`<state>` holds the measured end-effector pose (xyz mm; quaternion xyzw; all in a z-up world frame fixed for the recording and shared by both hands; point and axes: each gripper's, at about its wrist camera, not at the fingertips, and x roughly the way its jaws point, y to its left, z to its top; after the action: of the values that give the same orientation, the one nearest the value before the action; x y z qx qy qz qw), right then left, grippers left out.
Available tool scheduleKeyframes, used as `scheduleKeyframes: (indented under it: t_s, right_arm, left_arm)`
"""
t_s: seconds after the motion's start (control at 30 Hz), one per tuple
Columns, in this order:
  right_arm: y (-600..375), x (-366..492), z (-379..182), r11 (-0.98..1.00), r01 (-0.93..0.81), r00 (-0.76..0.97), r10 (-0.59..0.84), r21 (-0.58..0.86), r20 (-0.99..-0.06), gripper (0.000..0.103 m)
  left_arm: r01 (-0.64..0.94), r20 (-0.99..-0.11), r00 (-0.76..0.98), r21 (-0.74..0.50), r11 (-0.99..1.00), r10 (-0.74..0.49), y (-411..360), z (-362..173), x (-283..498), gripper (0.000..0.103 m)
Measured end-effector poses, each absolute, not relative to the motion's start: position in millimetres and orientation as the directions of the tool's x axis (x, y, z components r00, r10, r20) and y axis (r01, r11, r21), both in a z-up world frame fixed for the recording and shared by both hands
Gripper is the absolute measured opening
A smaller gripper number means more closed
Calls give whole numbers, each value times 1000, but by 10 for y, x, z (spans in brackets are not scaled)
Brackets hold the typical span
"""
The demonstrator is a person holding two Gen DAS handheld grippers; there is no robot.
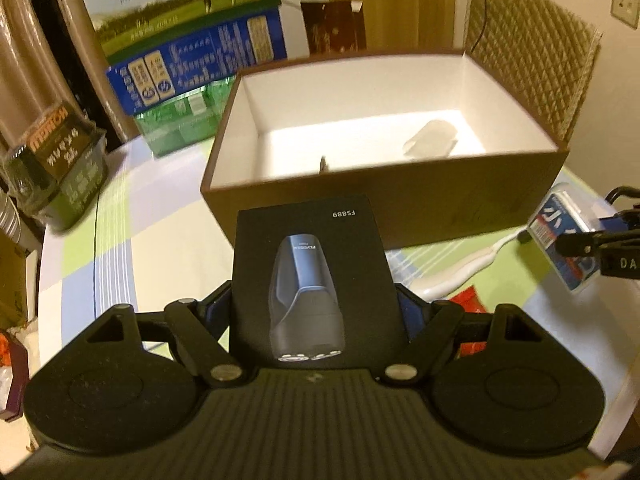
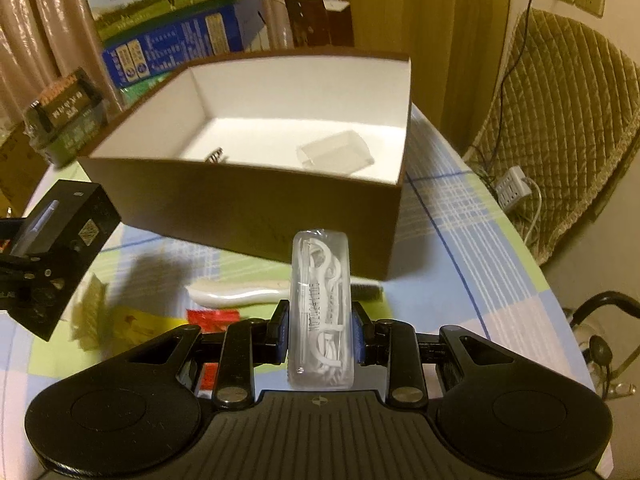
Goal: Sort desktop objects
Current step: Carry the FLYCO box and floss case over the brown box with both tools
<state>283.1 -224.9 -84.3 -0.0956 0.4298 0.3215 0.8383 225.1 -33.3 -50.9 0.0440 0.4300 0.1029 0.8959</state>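
Checked tablecloth (image 2: 460,240) below — left tongs (image 1: 316,312) clamp shaver box (image 1: 312,280), right tongs (image 2: 320,320) floss case (image 2: 322,312), both lengthwise toward brown box (image 2: 248,204).

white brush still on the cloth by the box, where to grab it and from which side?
Grip the white brush across its narrow handle, coming from above. It lies flat beside the brown box, so only the top is free; the bristle end sits behind the floss case in the right gripper.

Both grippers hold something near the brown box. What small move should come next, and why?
Probably carry the black shaver box, held in the left gripper, forward over the open brown box and release it there. The box stands just ahead and has much free floor. The right gripper with the clear floss pick case can follow.
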Motion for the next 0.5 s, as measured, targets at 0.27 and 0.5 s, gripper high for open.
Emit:
scheduleKeyframes:
  t_s: [0.27,0.5]
  right_arm:
    - [-2181,2899,-533,748,-647,438,524,149,-731,27]
    - [-2050,3142,-280,720,-656,405,588,226,-700,27]
  left_arm:
    - [-131,-722,664,144,981,195,-390,-251,2382,79]
    - [-115,-690,701,135,984,177,-403,-83,2597,79]
